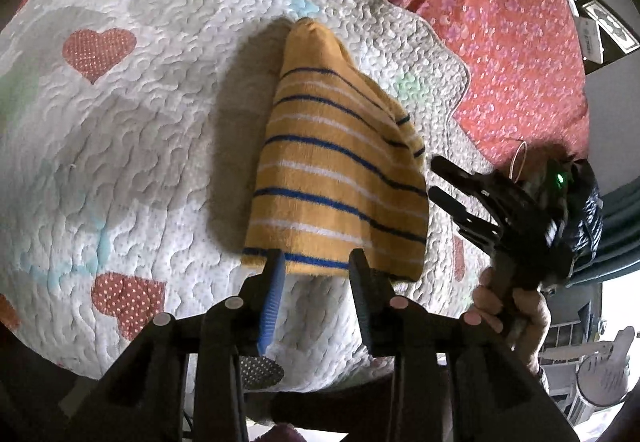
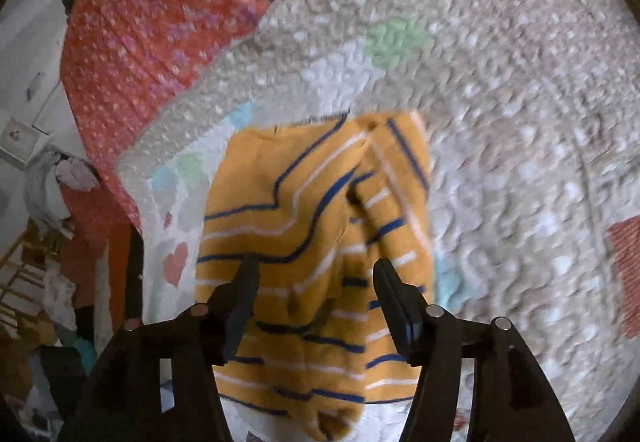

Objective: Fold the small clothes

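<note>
A small yellow garment [image 1: 336, 170] with blue and white stripes lies folded on the white quilt [image 1: 140, 130]. My left gripper [image 1: 318, 260] is open, its fingertips at the garment's near hem, nothing between them. My right gripper [image 1: 438, 178] shows in the left wrist view, open, just right of the garment. In the right wrist view the right gripper [image 2: 316, 266] is open and hovers over the garment [image 2: 304, 226], which lies rumpled with a fold running down its middle. That view is blurred.
The quilt [image 2: 500, 122] with heart patches lies on a red flowered bedsheet [image 1: 500, 22]. The bed's edge and room clutter [image 2: 48, 202] are at the left of the right wrist view. A hand [image 1: 516, 306] holds the right gripper's handle.
</note>
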Demonstrator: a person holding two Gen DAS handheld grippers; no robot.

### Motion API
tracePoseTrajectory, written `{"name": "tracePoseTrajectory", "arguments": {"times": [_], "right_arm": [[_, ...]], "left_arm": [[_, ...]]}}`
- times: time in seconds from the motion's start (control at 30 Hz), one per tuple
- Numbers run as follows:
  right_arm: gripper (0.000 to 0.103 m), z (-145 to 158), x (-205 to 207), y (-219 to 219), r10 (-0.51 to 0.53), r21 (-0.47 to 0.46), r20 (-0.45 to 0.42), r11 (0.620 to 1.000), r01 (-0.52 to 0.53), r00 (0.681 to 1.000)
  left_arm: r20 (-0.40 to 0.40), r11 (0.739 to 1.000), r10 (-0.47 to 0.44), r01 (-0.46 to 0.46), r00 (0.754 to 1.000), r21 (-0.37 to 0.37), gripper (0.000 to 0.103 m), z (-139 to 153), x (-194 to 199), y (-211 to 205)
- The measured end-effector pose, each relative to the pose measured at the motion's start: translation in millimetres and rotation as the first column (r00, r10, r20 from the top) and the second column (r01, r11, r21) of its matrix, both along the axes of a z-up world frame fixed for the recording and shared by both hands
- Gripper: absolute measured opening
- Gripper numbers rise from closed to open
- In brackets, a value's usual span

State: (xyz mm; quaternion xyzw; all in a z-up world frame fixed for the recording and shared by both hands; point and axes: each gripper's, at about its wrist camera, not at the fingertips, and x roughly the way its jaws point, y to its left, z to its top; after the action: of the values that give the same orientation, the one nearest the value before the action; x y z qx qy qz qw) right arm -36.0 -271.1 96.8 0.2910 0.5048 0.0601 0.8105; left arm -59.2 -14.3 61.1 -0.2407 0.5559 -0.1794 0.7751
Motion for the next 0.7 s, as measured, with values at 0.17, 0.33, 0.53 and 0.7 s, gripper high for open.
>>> {"name": "tracePoseTrajectory", "arguments": {"times": [0.17, 0.33, 0.53, 0.7], "right_arm": [[0.022, -7, 0, 7, 0.022, 0.075, 0.020, 0.997, -0.023, 1.000], [0.011, 11, -10, -21, -0.036, 0.005, 0.053, 0.999, 0.036, 0.998], [0.010, -13, -9, -18, -0.024, -0.119, -0.020, 0.993, 0.022, 1.000], [0.014, -11, -4, -3, 0.026, -0.171, -0.021, 0.985, -0.029, 0.999]], "left_arm": [[0.019, 0.999, 0.000, -0.001, 1.000, 0.038, 0.033, 4, -4, 2], [0.013, 0.999, 0.027, -0.028, 1.000, 0.043, 0.034, 1, -1, 12], [-0.016, 0.999, 0.009, -0.008, 1.000, 0.051, 0.035, -10, 0, 4], [-0.017, 0.995, -0.014, 0.015, 1.000, 0.094, 0.036, -12, -3, -3]]}}
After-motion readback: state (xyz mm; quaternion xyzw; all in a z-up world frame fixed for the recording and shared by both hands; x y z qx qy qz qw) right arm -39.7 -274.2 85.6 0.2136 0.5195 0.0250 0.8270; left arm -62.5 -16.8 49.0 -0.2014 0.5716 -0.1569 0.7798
